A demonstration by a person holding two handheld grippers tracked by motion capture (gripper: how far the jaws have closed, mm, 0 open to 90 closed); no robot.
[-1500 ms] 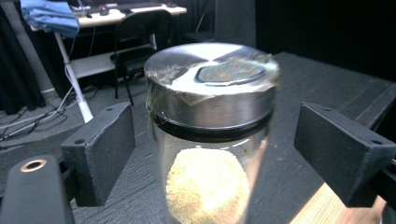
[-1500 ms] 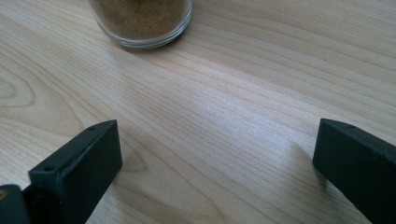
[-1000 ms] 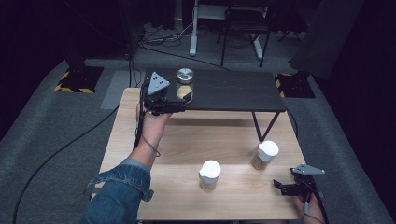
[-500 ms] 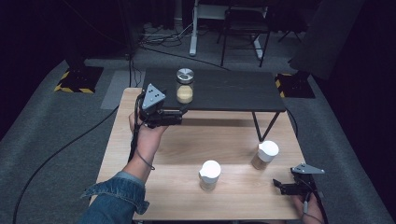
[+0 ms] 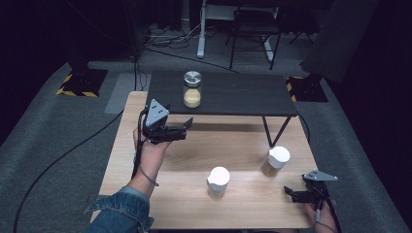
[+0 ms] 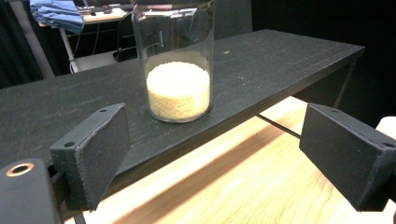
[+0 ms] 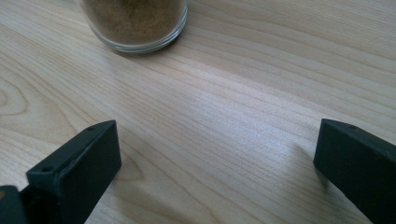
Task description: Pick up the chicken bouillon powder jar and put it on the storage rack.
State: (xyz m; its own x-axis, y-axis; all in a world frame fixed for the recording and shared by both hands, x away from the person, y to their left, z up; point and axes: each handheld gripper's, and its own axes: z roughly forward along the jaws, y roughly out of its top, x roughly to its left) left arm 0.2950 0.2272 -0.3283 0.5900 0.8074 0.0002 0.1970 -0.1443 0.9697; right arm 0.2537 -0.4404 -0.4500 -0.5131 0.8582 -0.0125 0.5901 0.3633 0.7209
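Hovering level before the shelf's jar (image 5: 192,90), left tongs (image 5: 187,125) gape empty, just narrowing — right tongs (image 5: 287,191) open too.

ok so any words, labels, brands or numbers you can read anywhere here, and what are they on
None: no readable text in any view.
Glass jar on the black shelf: clear glass with pale grains inside, no label.
The two white-lidded jars on the wooden table: no print visible.
Yellow and black striped pads on the floor: warning stripes, no wording.
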